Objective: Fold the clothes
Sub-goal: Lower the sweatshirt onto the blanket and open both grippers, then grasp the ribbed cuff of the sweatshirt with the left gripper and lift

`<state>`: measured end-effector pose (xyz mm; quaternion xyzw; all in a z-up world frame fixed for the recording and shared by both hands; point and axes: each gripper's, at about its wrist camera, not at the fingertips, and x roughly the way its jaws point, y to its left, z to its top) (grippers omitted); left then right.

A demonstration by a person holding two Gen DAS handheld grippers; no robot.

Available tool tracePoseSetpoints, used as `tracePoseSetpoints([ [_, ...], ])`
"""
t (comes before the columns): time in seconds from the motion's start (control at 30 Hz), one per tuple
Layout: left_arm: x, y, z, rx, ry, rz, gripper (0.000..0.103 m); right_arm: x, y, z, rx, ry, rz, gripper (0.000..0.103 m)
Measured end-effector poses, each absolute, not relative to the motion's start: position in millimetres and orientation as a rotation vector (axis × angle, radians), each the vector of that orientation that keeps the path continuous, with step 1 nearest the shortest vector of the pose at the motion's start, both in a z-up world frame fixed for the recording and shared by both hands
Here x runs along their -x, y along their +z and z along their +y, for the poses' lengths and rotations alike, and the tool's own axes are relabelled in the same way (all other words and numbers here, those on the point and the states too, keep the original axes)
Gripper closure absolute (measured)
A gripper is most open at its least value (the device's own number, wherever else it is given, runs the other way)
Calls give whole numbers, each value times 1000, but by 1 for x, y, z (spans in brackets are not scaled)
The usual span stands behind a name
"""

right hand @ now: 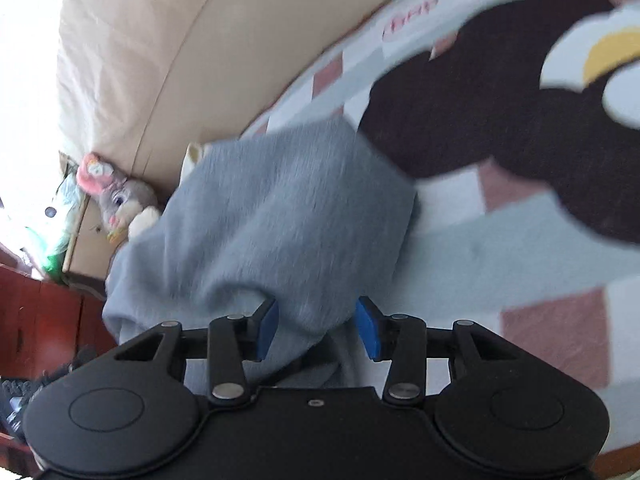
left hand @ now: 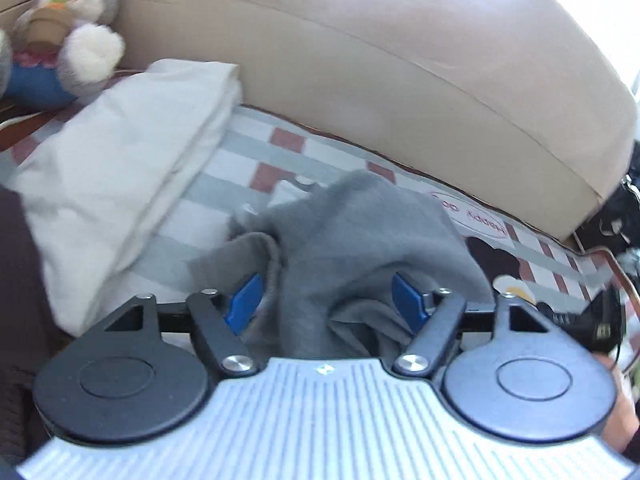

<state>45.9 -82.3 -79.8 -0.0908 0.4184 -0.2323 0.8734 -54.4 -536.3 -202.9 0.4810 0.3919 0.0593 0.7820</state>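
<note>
on the bed (left hand: 256,152), just near a cream folded cloth (left hand: 120,152), the grey garment (left hand: 352,240) lies bunched. both hand-held grippers, left (left hand: 326,300) and right (right hand: 318,326), stand released, cloth between their jaws but not pinched. closing now risks catching several layers, so the fold would drag crooked.

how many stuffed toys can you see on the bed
1: a grey plush bunny at the head of the bed against the beige headboard, beside the folded cream cloth. Others may be hidden outside the views.
</note>
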Motion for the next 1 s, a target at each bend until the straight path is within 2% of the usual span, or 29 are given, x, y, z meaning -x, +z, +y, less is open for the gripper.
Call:
tracePoseSetpoints([
  [0.23, -60, -109, -78, 263, -503, 967, 31, 53, -218, -536, -1186, 216, 859, 53],
  [0.33, -70, -123, -82, 282, -548, 976, 26, 52, -227, -544, -1270, 198, 842, 48],
  [0.5, -87, -151, -86, 347, -531, 1025, 26, 49, -229, -546, -1300, 193, 815, 46],
  [0.57, -92, -155, -92, 345, -561, 994, 29, 48, -228, -547, -1296, 176, 805, 42],
  [0.6, -92, -155, -97, 335, -598, 986, 54, 47, -230, -547, -1303, 162, 806, 41],
  [0.63, -90, -152, -104, 326, -658, 981, 88, 46, -233, -547, -1311, 148, 814, 41],
  [0.67, -84, -146, -111, 321, -707, 959, 91, 46, -235, -547, -1317, 137, 821, 41],
  [0.77, -60, -130, -133, 276, -856, 867, 90, 46, -237, -547, -1323, 119, 814, 41],
  [1.0, -10, -163, -185, 231, -1079, 1030, 88, 52, -234, -553, -1372, 179, 733, 40],
])
